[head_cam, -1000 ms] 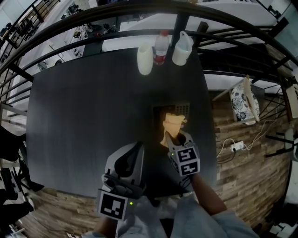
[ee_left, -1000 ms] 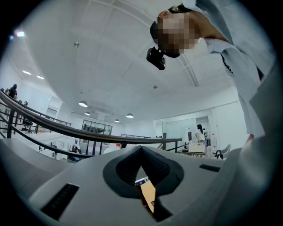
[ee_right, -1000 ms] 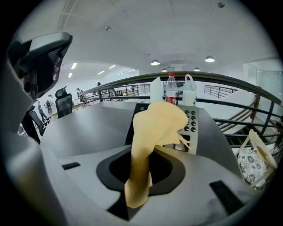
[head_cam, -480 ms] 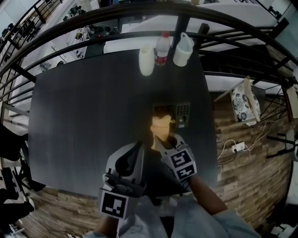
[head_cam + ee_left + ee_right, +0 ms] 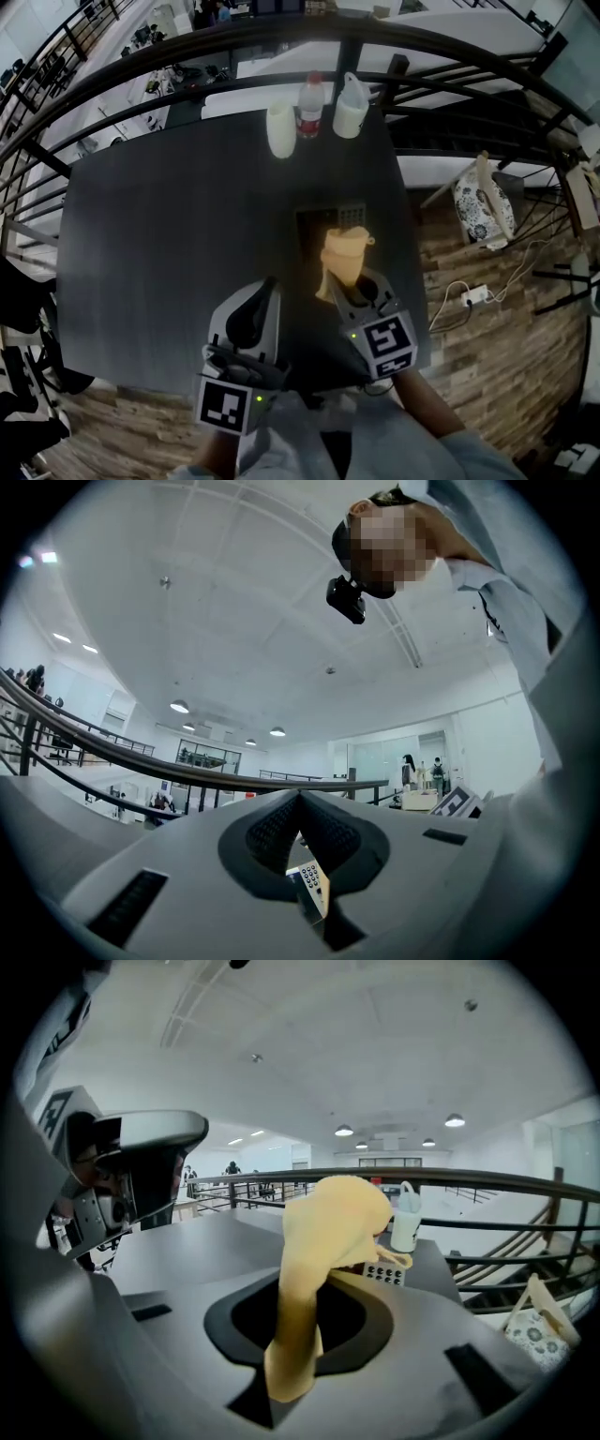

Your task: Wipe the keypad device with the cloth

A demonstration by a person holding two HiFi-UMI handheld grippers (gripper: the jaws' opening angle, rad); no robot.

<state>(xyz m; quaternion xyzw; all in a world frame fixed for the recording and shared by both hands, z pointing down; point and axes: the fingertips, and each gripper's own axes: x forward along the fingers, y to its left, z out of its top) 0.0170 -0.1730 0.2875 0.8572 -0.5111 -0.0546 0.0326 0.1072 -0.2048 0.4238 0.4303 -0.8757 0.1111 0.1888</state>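
Because it does the wiping, the right gripper (image 5: 358, 286): jaws pinch the yellow cloth (image 5: 342, 258), so a loose bunch stands out past the tips to serve as the pad.
Cloth: its free end lies over the near part of the keypad (image 5: 330, 221); contact looks likely, but I cannot tell for sure.
Keypad: flat on the table (image 5: 169, 234), near the right edge, keys showing beyond the cloth.
Left gripper (image 5: 267, 292): jaws pressed together on nothing, parked near the front edge, probably to stay clear of the stroke; it does not steady the keypad.
Far edge: cup (image 5: 279, 129), bottle (image 5: 309, 105) and jug (image 5: 350, 106), well apart from the work.
Risk: unheld, the keypad may slide.
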